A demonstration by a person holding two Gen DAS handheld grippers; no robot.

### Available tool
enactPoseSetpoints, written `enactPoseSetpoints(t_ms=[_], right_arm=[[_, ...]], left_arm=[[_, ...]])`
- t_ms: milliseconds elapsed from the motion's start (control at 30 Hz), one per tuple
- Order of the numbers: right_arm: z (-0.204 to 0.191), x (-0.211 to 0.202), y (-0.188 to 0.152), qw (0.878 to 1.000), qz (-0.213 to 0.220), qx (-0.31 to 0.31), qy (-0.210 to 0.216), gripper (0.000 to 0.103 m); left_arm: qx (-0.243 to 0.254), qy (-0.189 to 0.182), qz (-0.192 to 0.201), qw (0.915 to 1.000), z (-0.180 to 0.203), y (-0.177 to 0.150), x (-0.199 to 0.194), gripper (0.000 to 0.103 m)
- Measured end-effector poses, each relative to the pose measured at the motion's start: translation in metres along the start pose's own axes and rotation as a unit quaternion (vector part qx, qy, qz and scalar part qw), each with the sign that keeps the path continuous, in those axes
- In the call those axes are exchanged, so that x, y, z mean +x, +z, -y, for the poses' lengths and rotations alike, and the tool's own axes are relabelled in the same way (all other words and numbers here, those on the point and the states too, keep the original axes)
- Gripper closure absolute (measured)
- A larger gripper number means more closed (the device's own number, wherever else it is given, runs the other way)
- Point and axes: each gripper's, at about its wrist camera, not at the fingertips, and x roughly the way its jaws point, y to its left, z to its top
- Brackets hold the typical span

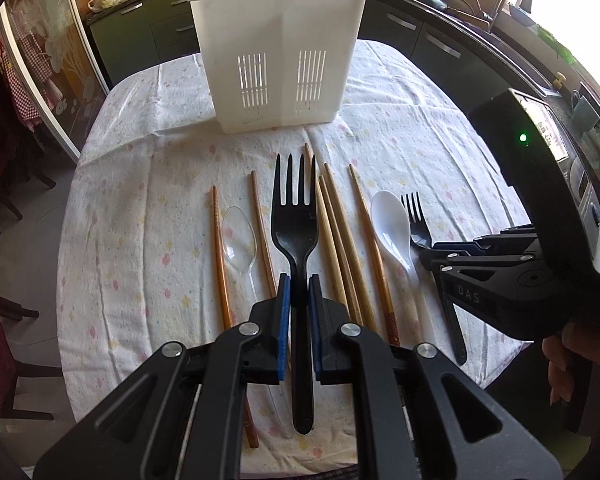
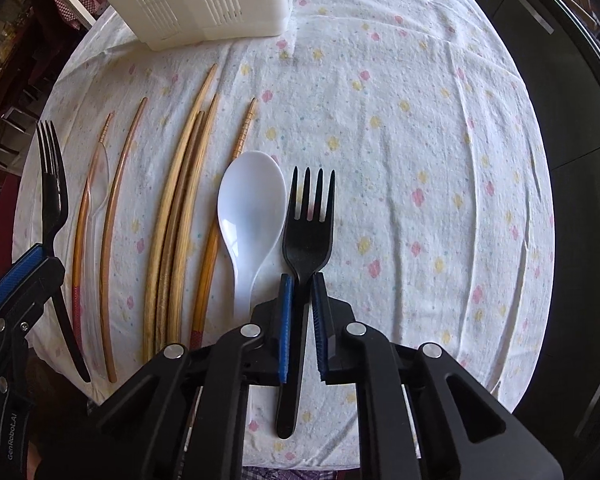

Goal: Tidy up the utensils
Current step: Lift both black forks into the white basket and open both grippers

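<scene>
Left wrist view: left gripper point(image 1: 298, 300) is clamped on a black fork point(image 1: 296, 220) raised above the tablecloth point(image 1: 140, 200). Right gripper point(image 2: 300, 300) pinches a second black fork point(image 2: 306, 236) touching the white spoon point(image 2: 248, 204); lifting may drag it. Caddy point(image 1: 278, 56) stands beyond.

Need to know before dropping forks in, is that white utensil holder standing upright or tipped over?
Upright. The white utensil holder stands on its base on the tablecloth, open rim at the top, slotted wall facing the camera.
</scene>
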Motion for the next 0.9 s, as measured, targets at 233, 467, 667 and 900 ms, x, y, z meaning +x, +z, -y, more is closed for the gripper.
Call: enactPoseSetpoints(t_ms=[233, 467, 667, 900], right_arm=[[0.025, -0.014, -0.016, 0.998, 0.041, 0.019, 0.053, 0.094], [0.043, -0.050, -0.020, 0.989, 0.101, 0.032, 0.099, 0.094], [0.062, -0.068, -0.011, 0.982, 0.132, 0.051, 0.126, 0.094], [0.079, -0.069, -0.012, 0.976, 0.143, 0.073, 0.150, 0.094]], left_arm=[[0.019, 0.015, 0.078, 0.9967, -0.002, 0.011, -0.023, 0.094], [0.031, 0.019, 0.215, 0.9759, -0.001, 0.046, -0.074, 0.094], [0.015, -0.004, 0.320, 0.9473, -0.006, 0.102, -0.101, 0.094], [0.004, -0.021, 0.391, 0.9201, -0.012, 0.168, -0.092, 0.094]])
